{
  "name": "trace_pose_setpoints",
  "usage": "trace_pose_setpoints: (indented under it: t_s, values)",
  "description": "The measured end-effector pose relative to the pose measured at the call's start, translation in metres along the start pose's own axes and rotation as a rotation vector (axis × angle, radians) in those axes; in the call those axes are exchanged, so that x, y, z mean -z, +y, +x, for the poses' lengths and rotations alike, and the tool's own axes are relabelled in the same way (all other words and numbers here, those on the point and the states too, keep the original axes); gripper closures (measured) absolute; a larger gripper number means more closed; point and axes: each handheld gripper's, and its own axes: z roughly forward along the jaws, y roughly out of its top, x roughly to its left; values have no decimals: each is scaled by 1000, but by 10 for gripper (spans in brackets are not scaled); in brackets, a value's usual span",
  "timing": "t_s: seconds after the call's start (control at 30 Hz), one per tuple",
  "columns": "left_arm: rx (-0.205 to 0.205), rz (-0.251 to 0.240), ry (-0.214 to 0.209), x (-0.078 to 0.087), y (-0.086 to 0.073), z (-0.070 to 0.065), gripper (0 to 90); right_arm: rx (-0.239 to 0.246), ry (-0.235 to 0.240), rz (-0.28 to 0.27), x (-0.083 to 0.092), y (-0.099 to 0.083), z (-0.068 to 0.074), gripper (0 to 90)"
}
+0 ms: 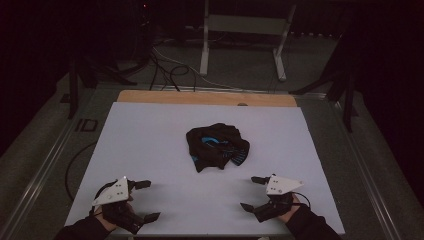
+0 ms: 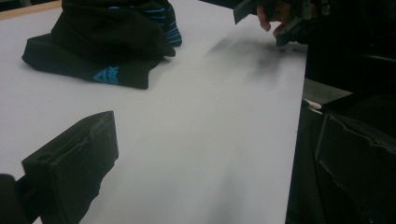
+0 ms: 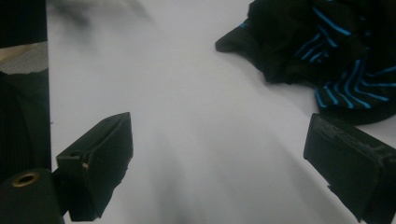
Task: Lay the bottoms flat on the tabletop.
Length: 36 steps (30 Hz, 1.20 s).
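Observation:
A crumpled black garment with blue stripes (image 1: 217, 146) lies in the middle of the white board (image 1: 150, 140). My left gripper (image 1: 148, 200) rests near the board's front left corner, open, with nothing between its jaws. At the front right my right gripper (image 1: 251, 193) is open and empty too. In the left gripper view the garment (image 2: 102, 42) lies ahead to the left of my left gripper (image 2: 215, 163), and the right gripper (image 2: 280, 18) shows far off at the top right. In the right gripper view the garment (image 3: 317, 46) lies ahead to the right of my right gripper (image 3: 224, 163).
A wooden strip (image 1: 205, 97) runs along the board's far edge. Beyond the table, a white metal stand (image 1: 245, 35) and loose cables (image 1: 165, 70) are on the floor. Metal rails (image 1: 45, 170) flank the board. The surroundings are dark.

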Motion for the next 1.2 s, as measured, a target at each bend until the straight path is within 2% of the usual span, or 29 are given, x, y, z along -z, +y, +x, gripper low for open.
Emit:
trace_pose_setpoints:
  t_s: [0.23, 0.33, 0.47, 0.63, 0.77, 1.0, 1.1, 1.2]
  values:
    - [-4, 8, -12, -3, 2, -4, 0, -5, 26, -12, -2, 5, 1, 85]
    - [-22, 18, -18, -6, 4, -8, 0, 3, 25, -6, -1, 6, 4, 85]
    - [-32, 11, -31, -8, 7, -11, 0, 5, 31, -4, 2, 9, 6, 85]
    - [-25, -4, -35, -6, 10, -11, 0, 5, 30, -16, 5, 15, 7, 85]
    - [-22, -14, -15, -6, 12, -12, 0, -7, 24, -27, 8, 19, 5, 85]
    - [-10, -20, -20, -3, 18, -9, 0, 5, -6, -31, 15, 29, 3, 85]
    - [-5, 2, 5, -2, 23, -7, 0, 22, -9, -41, 20, 37, 2, 85]
    - [2, -5, 31, -1, 28, -7, 0, 21, -12, -55, 24, 44, -1, 85]
